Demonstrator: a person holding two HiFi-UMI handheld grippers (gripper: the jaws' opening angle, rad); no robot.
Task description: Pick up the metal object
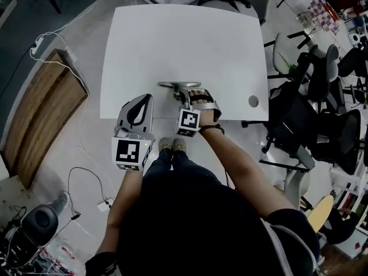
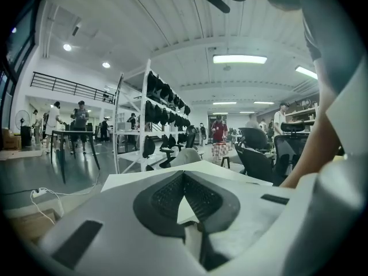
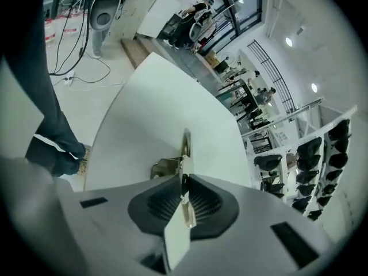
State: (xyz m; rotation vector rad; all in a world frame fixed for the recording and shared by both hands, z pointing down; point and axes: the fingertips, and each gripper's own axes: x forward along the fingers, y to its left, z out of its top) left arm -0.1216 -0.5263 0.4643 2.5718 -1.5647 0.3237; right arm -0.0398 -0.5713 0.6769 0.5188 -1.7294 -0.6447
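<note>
pinching metal object (image 3: 185,154) — right tool (image 3: 183,195) clamps its near end.

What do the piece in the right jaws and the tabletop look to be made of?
Metal object: thin bare metal, steel or aluminium by its look, dull silver-grey with a faint sheen along the edge. Table: smooth matt white top, probably laminate or painted board; no grain shows.
</note>
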